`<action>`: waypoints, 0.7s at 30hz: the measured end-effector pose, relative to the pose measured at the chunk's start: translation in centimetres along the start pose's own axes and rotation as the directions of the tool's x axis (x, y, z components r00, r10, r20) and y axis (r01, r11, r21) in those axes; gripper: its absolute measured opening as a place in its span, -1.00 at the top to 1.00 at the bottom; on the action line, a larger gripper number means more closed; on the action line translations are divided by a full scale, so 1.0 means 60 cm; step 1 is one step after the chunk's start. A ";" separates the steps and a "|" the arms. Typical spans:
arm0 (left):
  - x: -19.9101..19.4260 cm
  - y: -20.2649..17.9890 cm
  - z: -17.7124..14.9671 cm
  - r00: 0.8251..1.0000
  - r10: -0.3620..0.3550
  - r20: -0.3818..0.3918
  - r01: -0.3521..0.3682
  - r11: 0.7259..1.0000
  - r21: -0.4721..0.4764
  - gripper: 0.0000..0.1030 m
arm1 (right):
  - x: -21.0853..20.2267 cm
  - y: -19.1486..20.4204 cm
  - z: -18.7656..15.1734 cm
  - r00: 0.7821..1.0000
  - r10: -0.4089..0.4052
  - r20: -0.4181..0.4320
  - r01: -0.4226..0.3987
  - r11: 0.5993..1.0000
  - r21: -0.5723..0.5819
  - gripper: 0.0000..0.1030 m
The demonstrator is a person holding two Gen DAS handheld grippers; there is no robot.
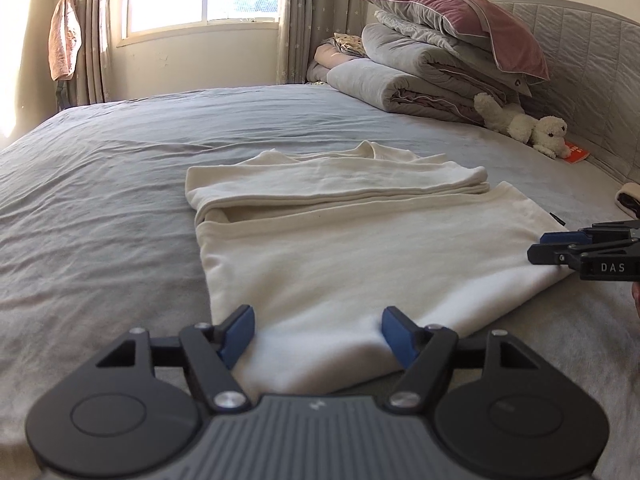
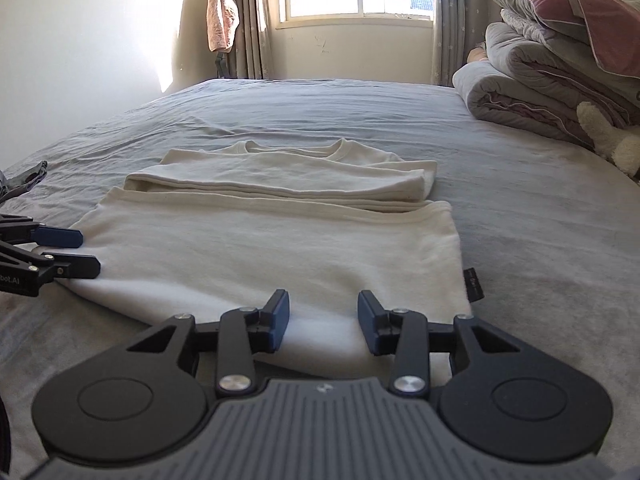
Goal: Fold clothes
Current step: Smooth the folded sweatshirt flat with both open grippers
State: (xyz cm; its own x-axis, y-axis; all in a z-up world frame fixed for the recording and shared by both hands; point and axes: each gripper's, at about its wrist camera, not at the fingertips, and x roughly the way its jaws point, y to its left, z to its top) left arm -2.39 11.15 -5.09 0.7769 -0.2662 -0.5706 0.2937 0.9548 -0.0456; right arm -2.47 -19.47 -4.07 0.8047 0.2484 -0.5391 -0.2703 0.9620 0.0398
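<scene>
A cream long-sleeved top (image 1: 360, 260) lies flat on the grey bed sheet (image 1: 100, 200). Its sleeves and upper part are folded into a band across the far side. My left gripper (image 1: 318, 334) stands open over the near left corner of the top, and the soft folded edge lies between its blue pads without being pinched. My right gripper (image 2: 323, 320) is open too, astride the near right part of the top (image 2: 280, 248). Each gripper shows in the other's view, the right gripper (image 1: 538, 246) at the cloth's right corner and the left gripper (image 2: 82, 251) at the left one.
Folded duvets topped by a pink pillow (image 1: 432, 72) are stacked by the padded headboard (image 1: 592, 60), with a white plush toy (image 1: 524, 126) and an orange item (image 1: 578, 154) beside them. A grey garment (image 2: 24, 178) lies at the bed's left edge. A black tag (image 2: 472, 282) sticks out of the top.
</scene>
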 end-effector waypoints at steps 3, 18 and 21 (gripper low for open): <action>-0.003 0.001 0.004 1.000 0.005 -0.010 -0.005 1.000 -0.006 -0.40 | -0.005 -0.022 -0.001 0.999 -0.030 -0.009 0.031 0.999 0.011 0.15; 0.041 0.000 0.080 1.000 0.018 0.020 -0.017 0.998 -0.053 -0.39 | 0.051 0.016 0.078 0.999 -0.008 0.051 0.008 1.000 0.005 0.15; 0.060 0.004 0.079 1.000 0.027 0.011 -0.026 0.997 -0.069 -0.39 | 0.076 0.022 0.077 0.999 -0.032 0.037 0.032 0.999 -0.003 0.15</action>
State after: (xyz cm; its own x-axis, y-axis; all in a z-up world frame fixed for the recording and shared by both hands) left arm 3.13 9.78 -3.25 0.7906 -0.2416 -0.5626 0.2341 0.9683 -0.0869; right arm 3.28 -16.54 -2.55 0.8317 0.2219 -0.5090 -0.2464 0.9690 0.0198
